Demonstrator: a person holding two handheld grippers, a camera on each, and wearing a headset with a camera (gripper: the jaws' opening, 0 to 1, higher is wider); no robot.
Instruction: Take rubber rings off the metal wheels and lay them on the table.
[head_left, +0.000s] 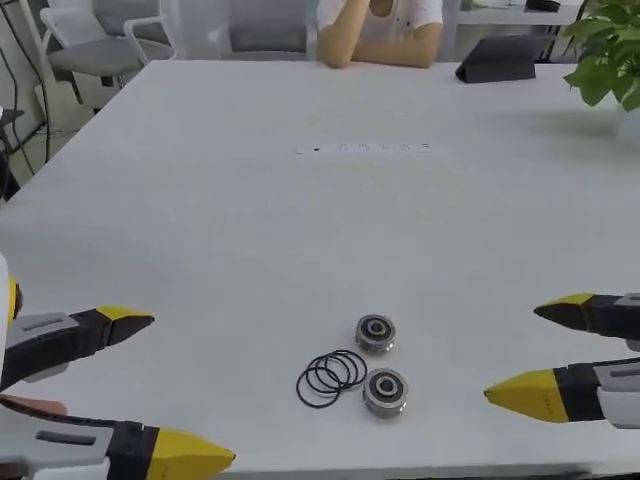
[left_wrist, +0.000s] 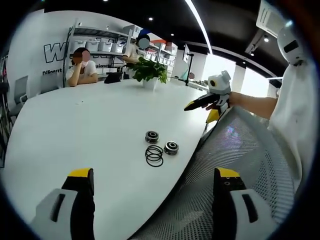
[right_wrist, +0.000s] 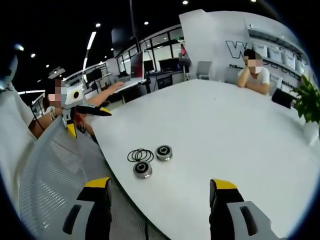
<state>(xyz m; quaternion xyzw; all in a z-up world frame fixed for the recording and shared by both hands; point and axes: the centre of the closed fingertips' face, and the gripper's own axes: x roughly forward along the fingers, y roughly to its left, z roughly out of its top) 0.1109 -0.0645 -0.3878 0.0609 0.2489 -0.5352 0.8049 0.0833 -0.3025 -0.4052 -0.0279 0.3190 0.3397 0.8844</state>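
Two metal wheels lie flat near the table's front edge, one (head_left: 375, 334) slightly behind the other (head_left: 385, 391). Several thin black rubber rings (head_left: 331, 376) lie overlapping on the table just left of them. The wheels (left_wrist: 152, 136) (left_wrist: 171, 147) and rings (left_wrist: 154, 155) also appear in the left gripper view, and the wheels (right_wrist: 163, 152) (right_wrist: 142, 169) and rings (right_wrist: 140, 155) in the right gripper view. My left gripper (head_left: 165, 387) is open at the lower left, apart from the parts. My right gripper (head_left: 515, 352) is open at the lower right, with nothing between its yellow-tipped jaws.
The white table (head_left: 300, 220) stretches far back. A person (head_left: 380, 25) sits at its far side, next to a dark tablet stand (head_left: 498, 58). A potted plant (head_left: 610, 60) stands at the back right. Grey chairs (head_left: 90, 45) are at the back left.
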